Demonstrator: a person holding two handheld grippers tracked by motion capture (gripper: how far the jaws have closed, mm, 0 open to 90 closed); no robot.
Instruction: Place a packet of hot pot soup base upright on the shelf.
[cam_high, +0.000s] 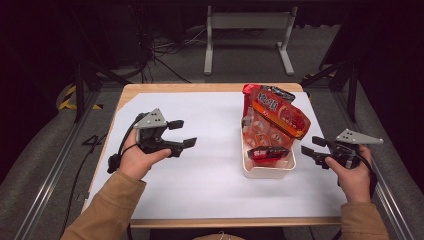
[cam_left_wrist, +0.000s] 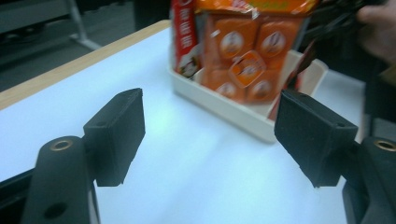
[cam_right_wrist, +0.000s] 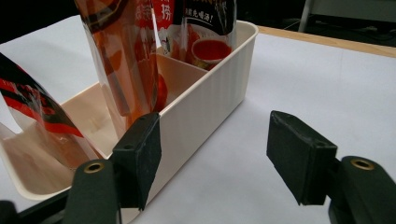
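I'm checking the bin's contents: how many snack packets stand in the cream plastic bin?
3: a large orange packet leaning over the middle, a red packet behind it, a small dark-red packet at the near end. More may be hidden.

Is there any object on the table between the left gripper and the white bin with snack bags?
Nothing visible does: between the left gripper and the white bin lies bare white table.

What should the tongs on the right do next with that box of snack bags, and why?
Probably ease the right tongs toward the cream bin and steady its near wall. They are open and empty, right beside the bin, while the tall snack bags inside lean out over the rim. The left tongs, also open and empty, hang farther off over the white table.
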